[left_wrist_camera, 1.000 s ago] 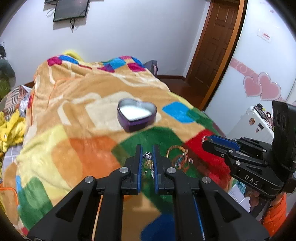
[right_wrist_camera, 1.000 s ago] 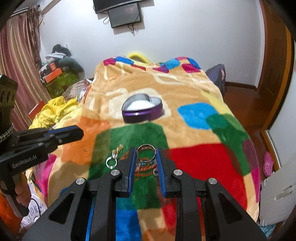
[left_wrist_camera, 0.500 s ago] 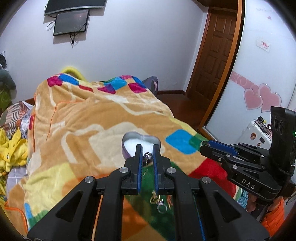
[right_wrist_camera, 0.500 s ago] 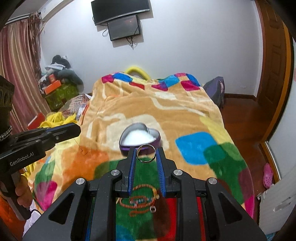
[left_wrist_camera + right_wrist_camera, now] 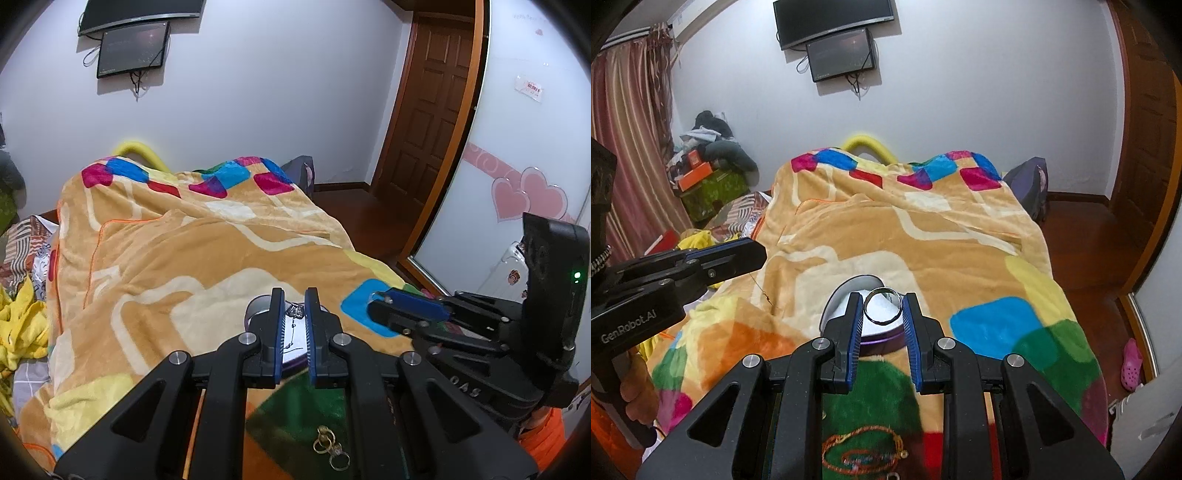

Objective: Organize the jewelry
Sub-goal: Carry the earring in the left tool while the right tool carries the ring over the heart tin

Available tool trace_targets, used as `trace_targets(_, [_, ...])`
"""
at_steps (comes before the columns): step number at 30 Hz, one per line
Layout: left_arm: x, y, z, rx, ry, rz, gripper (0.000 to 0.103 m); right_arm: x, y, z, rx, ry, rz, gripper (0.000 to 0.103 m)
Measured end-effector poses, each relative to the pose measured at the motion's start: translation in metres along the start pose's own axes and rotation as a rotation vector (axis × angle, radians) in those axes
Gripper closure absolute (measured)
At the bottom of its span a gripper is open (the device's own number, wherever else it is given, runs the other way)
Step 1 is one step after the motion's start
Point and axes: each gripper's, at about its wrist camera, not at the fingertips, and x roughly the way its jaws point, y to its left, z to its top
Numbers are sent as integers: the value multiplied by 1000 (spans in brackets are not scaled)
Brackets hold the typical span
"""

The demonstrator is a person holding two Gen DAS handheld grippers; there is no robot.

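Observation:
A purple heart-shaped tin (image 5: 882,336) with a white inside sits on the colourful blanket; it also shows in the left wrist view (image 5: 255,308). My right gripper (image 5: 883,308) is shut on a silver ring (image 5: 882,306) and holds it over the tin. My left gripper (image 5: 294,312) is shut on a thin silver necklace (image 5: 294,314), whose chain hangs down over the tin. Gold earrings (image 5: 327,448) lie on the blanket near me. A braided orange bracelet (image 5: 864,456) lies on the green patch below the right gripper.
The bed's blanket (image 5: 923,229) fills the middle. A wooden door (image 5: 424,122) and bare floor are to the right. Clothes and boxes (image 5: 709,177) are piled at the left. Each gripper is seen from the other's view, the left (image 5: 683,273) and the right (image 5: 461,325).
Both grippers have risen from the blanket and moved forward to above the heart tin, the left carrying the necklace and the right the ring.

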Motion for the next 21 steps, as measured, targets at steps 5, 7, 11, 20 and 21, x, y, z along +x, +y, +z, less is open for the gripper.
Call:
trace_targets(5, [24,5,1,-4,33,-10,94,23,-5,0,-4,41,6,83])
trace_targets(7, [32,8,0,-8,49,-14,94,31,-7,0,-5,58,10,83])
trace_targets(11, [49,11,-3,-19,81,-22,94,45,-11,0,-3,84,15,83])
trace_targets(20, [81,19,-12,-37,157,-48,94,59,-15,-2,-17,122,39,83])
trace_targets(21, [84,20,-12,-37,163,-49,94,60,-14,-2,-22,127,40,83])
